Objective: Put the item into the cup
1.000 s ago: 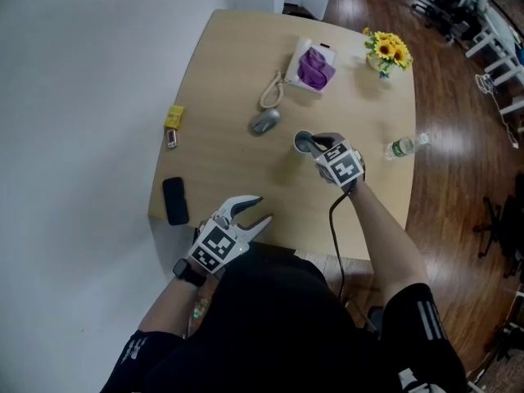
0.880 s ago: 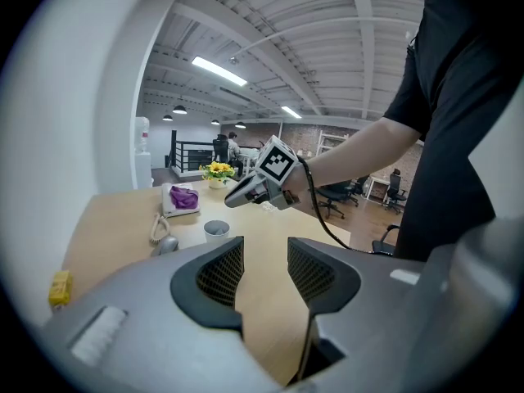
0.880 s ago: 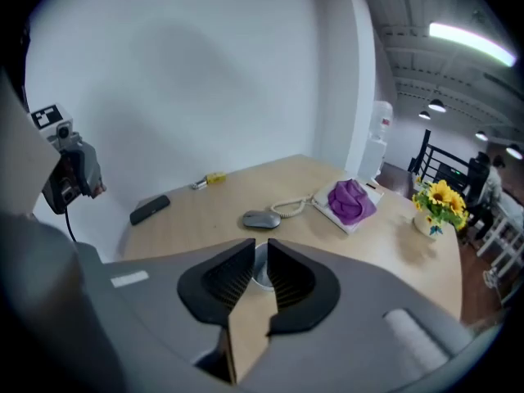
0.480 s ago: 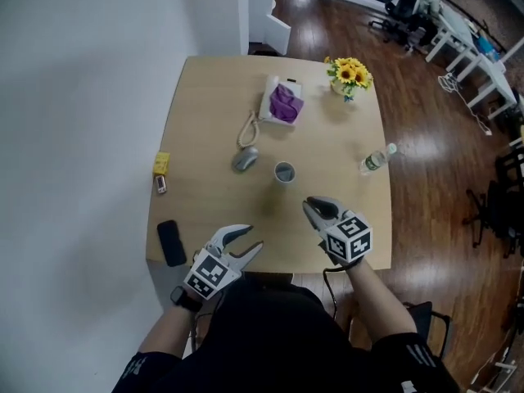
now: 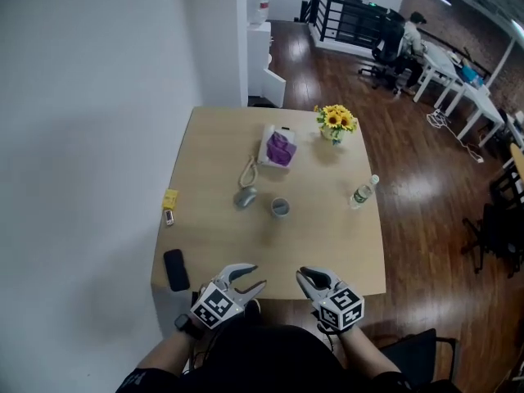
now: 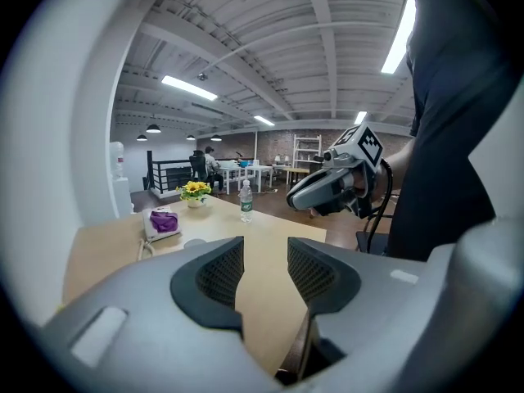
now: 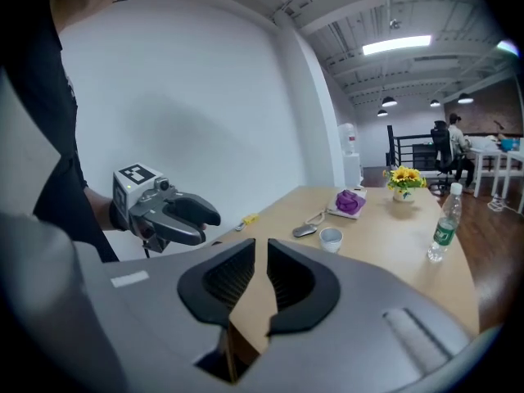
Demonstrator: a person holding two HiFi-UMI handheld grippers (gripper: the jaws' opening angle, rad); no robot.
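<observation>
A small grey cup (image 5: pixel 280 207) (image 7: pixel 331 238) stands upright mid-table; what it holds cannot be made out. Both grippers hover side by side at the table's near edge, well short of the cup. My left gripper (image 5: pixel 250 277) (image 6: pixel 264 256) is open, with only the tabletop showing between its pads. A narrower gap shows in my right gripper (image 5: pixel 308 277) (image 7: pixel 260 258), which is open too and holds nothing. Each gripper view shows the other gripper: the right gripper (image 6: pixel 327 193) and the left gripper (image 7: pixel 176 215).
A grey mouse (image 5: pixel 245 197), a coiled cable (image 5: pixel 248 171), a white tray with a purple cloth (image 5: pixel 278 148), sunflowers (image 5: pixel 334 121) and a water bottle (image 5: pixel 363 191) lie around the cup. A yellow item (image 5: pixel 170 199) and a black phone (image 5: pixel 175 269) lie along the table's left edge (image 5: pixel 161 244).
My right gripper has drawn back from the cup to the table's near edge. The head camera has pulled back and up, so the whole table shows. The left gripper stayed by the near edge.
</observation>
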